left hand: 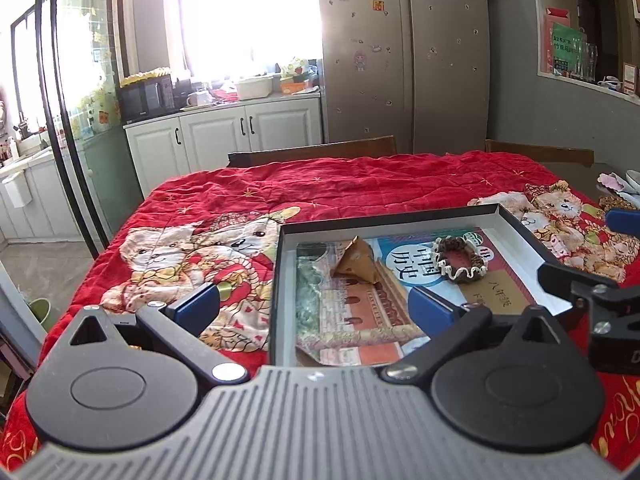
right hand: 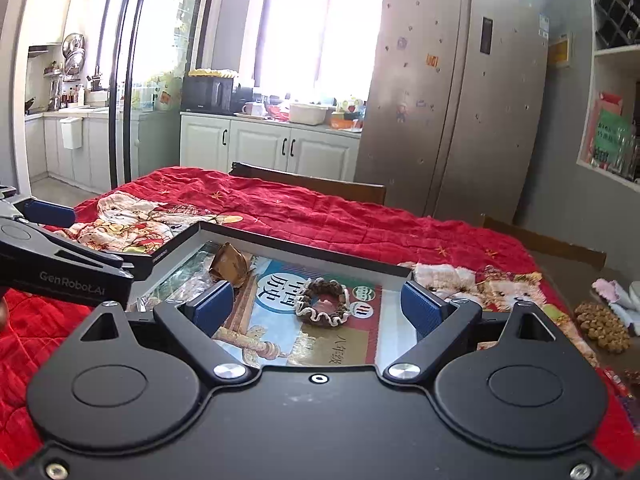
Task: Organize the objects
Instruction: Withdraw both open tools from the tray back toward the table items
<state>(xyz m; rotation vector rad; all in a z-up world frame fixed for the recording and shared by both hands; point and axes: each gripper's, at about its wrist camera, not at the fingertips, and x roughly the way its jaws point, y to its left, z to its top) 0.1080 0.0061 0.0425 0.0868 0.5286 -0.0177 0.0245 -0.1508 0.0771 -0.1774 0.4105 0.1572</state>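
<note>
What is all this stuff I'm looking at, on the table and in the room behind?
Tray: one, black rim, white inside, on the quilt.
Book: one, colourful cover, flat in the tray.
Scrunchie: one, brown with cream edge, on the book.
Paper wedge: one, brown, on the book, left of the scrunchie.
Quilt: one, red with teddy bears, covering the table.
Second scrunchie: one, brownish, on the table right of the quilt.
Fridge: one, silver, with stickers, behind the table.
Cabinets: white, under the window.
Microwave: one, black, on the counter.
Left hand-held gripper: black with blue pads, open, over the tray's left edge.
Right hand-held gripper: same colours, open, around the scrunchie.
</note>
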